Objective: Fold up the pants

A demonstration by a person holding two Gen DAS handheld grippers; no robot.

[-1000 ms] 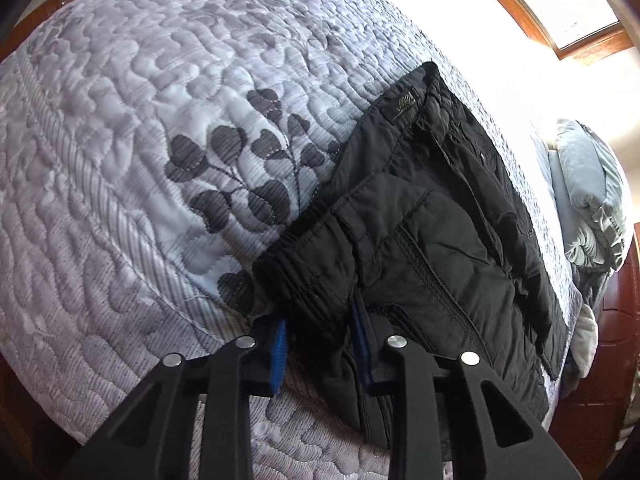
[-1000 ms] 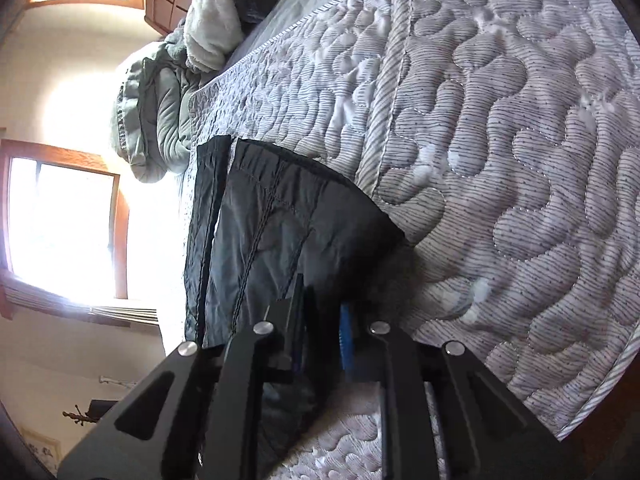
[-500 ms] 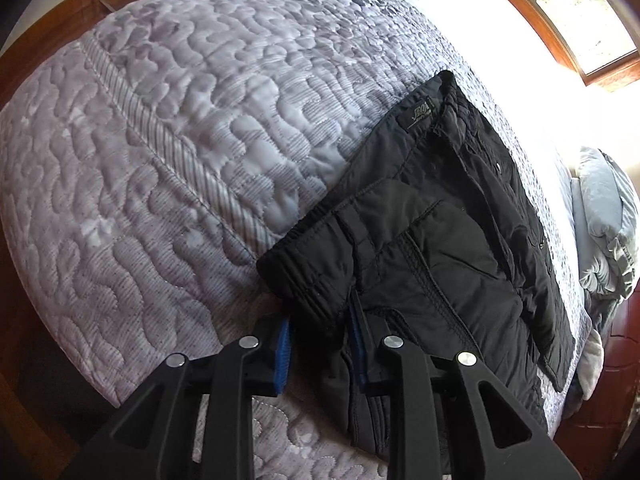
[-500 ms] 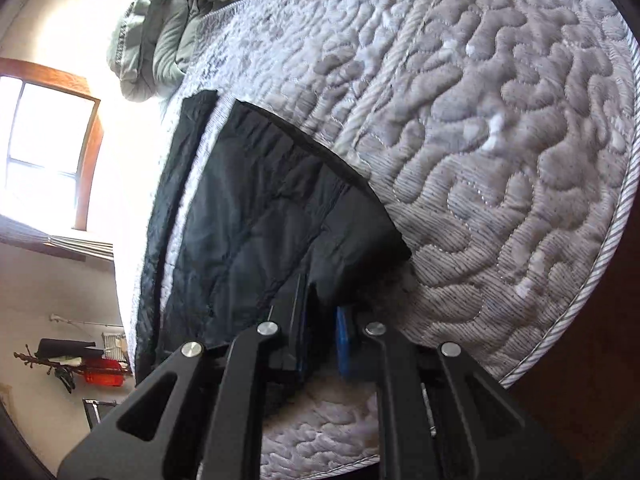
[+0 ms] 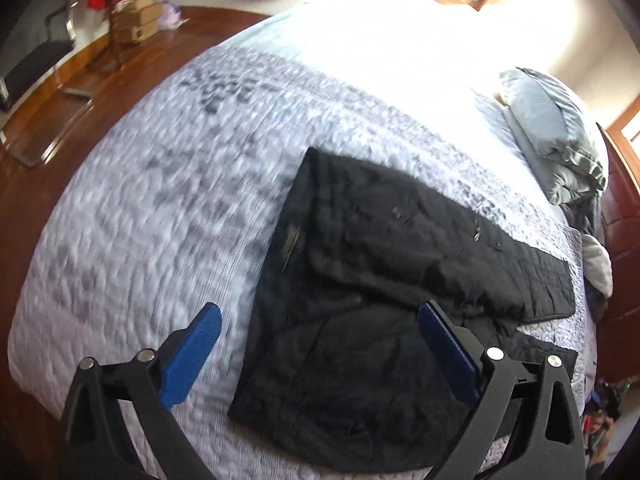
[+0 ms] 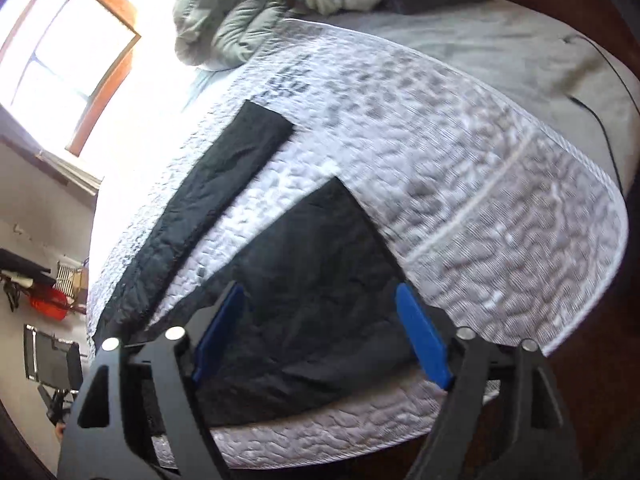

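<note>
Black pants lie flat on a grey-white quilted bed, waist end toward the left in the left wrist view, one leg stretching right. My left gripper hovers above the pants with its jaws opening wide and nothing between the blue pads. In the right wrist view the pants show as a folded leg near the bed's edge and a second leg running away to the upper left. My right gripper hangs above the near leg, jaws opening, the cloth lying free below them.
Grey pillows and bedding are heaped at the head of the bed. Wooden floor surrounds the bed, with boxes and a chair frame by the walls. A bright window glares.
Both grippers let go of the pants' edge, spread wide and lifted away from the bed. The pants now lie released on the quilt, and more of the room shows.
</note>
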